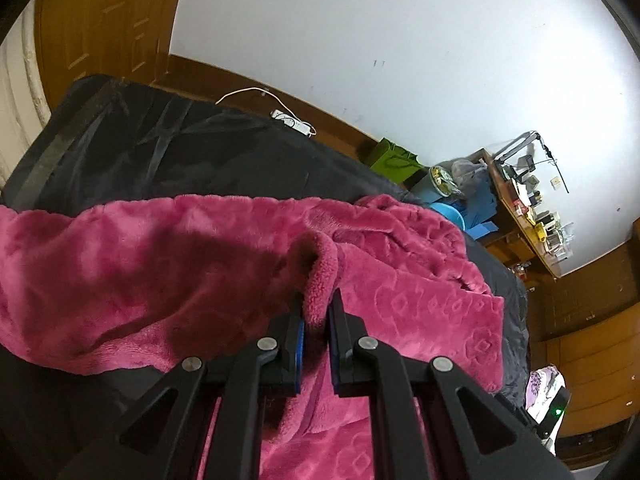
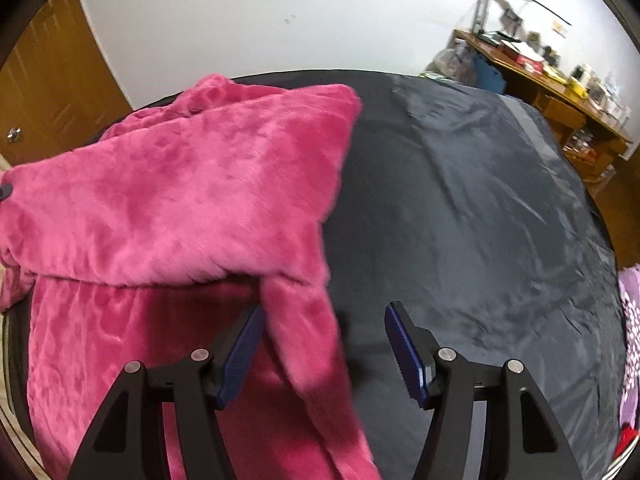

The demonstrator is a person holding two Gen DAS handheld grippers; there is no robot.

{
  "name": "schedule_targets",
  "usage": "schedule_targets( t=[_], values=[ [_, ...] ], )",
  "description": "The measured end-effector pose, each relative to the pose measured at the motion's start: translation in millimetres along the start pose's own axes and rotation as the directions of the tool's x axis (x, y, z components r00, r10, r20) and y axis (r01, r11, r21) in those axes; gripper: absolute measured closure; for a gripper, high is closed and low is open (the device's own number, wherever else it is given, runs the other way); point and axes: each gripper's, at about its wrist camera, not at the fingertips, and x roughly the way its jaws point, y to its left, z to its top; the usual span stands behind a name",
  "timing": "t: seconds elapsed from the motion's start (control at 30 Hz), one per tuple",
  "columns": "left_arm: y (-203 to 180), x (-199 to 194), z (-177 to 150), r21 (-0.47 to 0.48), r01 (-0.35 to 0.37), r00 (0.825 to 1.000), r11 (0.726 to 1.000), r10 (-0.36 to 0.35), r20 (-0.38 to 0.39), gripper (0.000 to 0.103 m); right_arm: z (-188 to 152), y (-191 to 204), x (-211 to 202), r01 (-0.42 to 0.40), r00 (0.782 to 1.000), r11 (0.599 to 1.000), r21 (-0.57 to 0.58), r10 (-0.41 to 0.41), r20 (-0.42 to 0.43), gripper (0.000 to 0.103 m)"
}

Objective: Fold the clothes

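Note:
A thick pink fleece garment [image 1: 160, 264] lies on a black sheet [image 1: 200, 152] that covers a bed. My left gripper [image 1: 317, 300] is shut on a raised fold of its edge, and the cloth bunches up between the blue pads. In the right wrist view the same garment [image 2: 180, 200] fills the left half, with one flap folded over. My right gripper [image 2: 325, 310] stands open above the sheet [image 2: 480, 220]. A hanging strip of the fleece [image 2: 304, 340] passes between its jaws beside the left pad [image 2: 244, 344], and the right pad [image 2: 404, 348] is apart from it.
A cluttered wooden desk [image 2: 560, 76] stands at the far right by the white wall. A green bag [image 1: 394, 160], a blue basin [image 1: 448, 212] and a white power strip [image 1: 292, 122] sit on the floor past the bed. A wooden door [image 1: 100, 24] is at the left. Purple patterned cloth [image 2: 632, 340] lies at the bed's right edge.

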Motion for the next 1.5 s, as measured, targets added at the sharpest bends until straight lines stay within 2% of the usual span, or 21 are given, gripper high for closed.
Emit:
schedule_targets(
  t=[0.07,0.17,0.3,0.4,0.57,0.63,0.67,0.77,0.8,0.9,0.97,1.07,1.17,1.23,1.27,1.3,1.4,1.5],
  values=[
    [4.2,3.4,1.7,-0.005,0.003,1.0,1.0,-0.003,-0.001,0.092,4.8,8.2,4.5,0.016,1.0,0.999,-0.031,-0.016,0.0,0.038],
    [10.5,10.8,5.3,-0.011,-0.006,1.0,1.0,0.006,-0.007,0.092,11.1,14.9,19.6,0.123,0.992,0.988,-0.097,-0.125,-0.016,0.038],
    [15.8,36.6,2.0,-0.002,-0.047,0.997,0.999,0.046,-0.063,0.092,15.6,-26.2,19.6,0.224,0.975,0.973,0.056,-0.224,-0.006,0.038],
    [18.6,67.1,-5.2,0.021,-0.083,0.988,0.996,0.085,-0.126,0.09,11.8,-52.2,22.7,0.219,0.976,0.964,0.151,-0.217,-0.032,0.038],
    [26.2,103.1,-10.2,0.072,-0.149,0.972,0.986,0.159,-0.172,0.081,5.5,-51.8,34.1,0.208,0.977,0.97,0.128,-0.199,-0.081,0.038],
    [25.5,102.4,-8.5,0.083,-0.147,0.973,0.986,0.16,-0.169,0.074,5.0,-47.3,31.5,0.181,0.981,0.979,0.095,-0.173,-0.085,0.038],
    [24.8,100.3,-7.2,0.091,-0.146,0.974,0.985,0.16,-0.164,0.066,4.2,-46.6,27.4,0.171,0.983,0.982,0.084,-0.164,-0.086,0.038],
    [25.1,90.3,-2.4,0.085,-0.1,0.985,0.991,0.111,-0.133,0.044,2.5,-46.9,8.8,0.138,0.989,0.987,0.085,-0.132,-0.072,0.038],
    [25.6,87.6,-0.9,0.078,-0.082,0.988,0.994,0.091,-0.126,0.042,4.3,-44.9,0.4,0.133,0.99,0.987,0.085,-0.129,-0.055,0.037],
    [29.6,87.2,2.8,0.026,-0.023,0.99,0.999,0.026,-0.141,0.036,15.6,-30.6,-25.3,0.118,0.992,0.991,0.067,-0.12,0.027,0.036],
    [32.9,91.6,3.7,0.004,-0.022,0.988,1.0,0.022,-0.155,0.034,29.3,-16.8,-34.8,0.086,0.993,0.995,0.042,-0.089,0.079,0.036],
    [38.0,102.2,4.0,-0.023,-0.018,0.983,1.0,0.014,-0.183,0.032,52.7,8.2,-28.9,0.037,0.993,0.999,-0.021,-0.034,0.11,0.036],
    [43.7,107.4,3.4,-0.049,0.013,0.982,0.999,-0.022,-0.19,0.033,67.5,33.4,-7.6,0.02,0.995,0.994,-0.108,-0.009,0.1,0.036],
    [43.1,109.2,6.0,-0.049,0.02,0.981,0.999,-0.029,-0.192,0.051,68.1,39.6,8.5,0.023,0.998,0.99,-0.136,-0.014,0.065,0.036],
    [42.3,110.4,7.3,-0.046,0.015,0.98,0.999,-0.024,-0.196,0.075,69.8,41.6,17.2,0.021,0.999,0.989,-0.145,-0.014,0.048,0.036],
    [41.7,110.7,8.7,-0.046,0.013,0.98,0.999,-0.022,-0.196,0.083,71.5,43.6,26.0,0.018,0.999,0.988,-0.154,-0.014,0.03,0.036],
    [39.8,99.6,15.9,-0.066,0.036,0.988,0.997,-0.046,-0.15,0.088,73.8,41.5,42.0,0.048,0.999,0.986,-0.162,-0.046,0.011,0.036],
    [28.8,80.0,24.5,-0.02,0.03,0.997,0.999,-0.031,-0.077,0.088,76.7,32.1,54.7,0.062,0.998,0.988,-0.144,-0.064,-0.009,0.036]
  ],
)
